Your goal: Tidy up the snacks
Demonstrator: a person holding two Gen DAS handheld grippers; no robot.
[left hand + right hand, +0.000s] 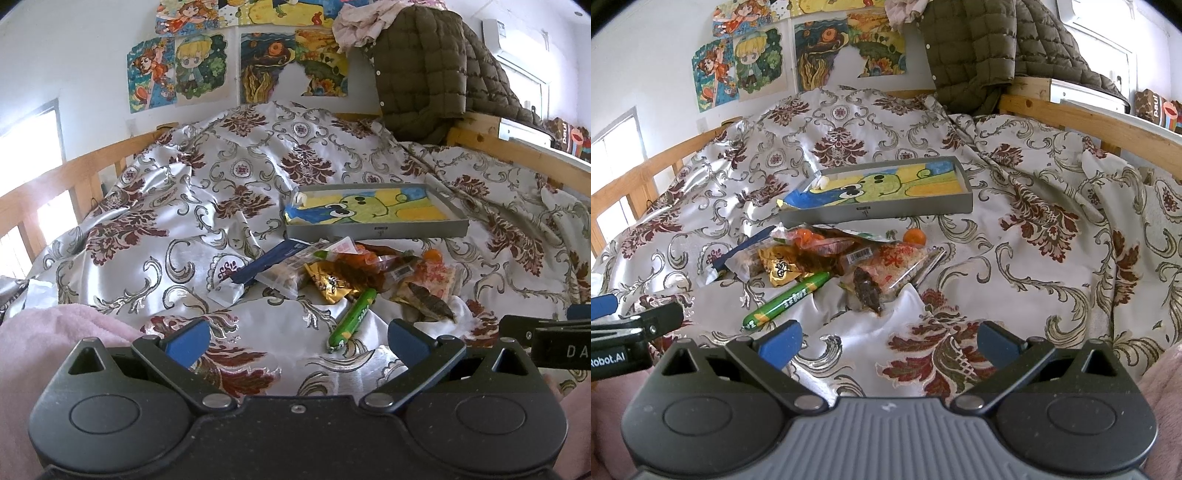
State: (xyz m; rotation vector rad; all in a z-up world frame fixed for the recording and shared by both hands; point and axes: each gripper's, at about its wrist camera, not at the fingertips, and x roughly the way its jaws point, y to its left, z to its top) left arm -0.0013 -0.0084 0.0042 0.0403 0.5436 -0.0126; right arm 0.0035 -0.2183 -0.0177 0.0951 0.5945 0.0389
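Holding both tools spread and empty, left tool (pixel 297 341) and right tool (pixel 890 341), you hovered before the snack pile (pixel 827 260) on the bed (pixel 1034 221).

Patterned bedspread (pixel 229 206), wall drawings (pixel 177 70), quilted jacket (pixel 424 70).

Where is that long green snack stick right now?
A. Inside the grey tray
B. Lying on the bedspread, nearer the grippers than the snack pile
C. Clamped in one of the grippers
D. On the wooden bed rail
B: the green stick lies flat on the bedspread, short of the tray, and both grippers are open and empty.
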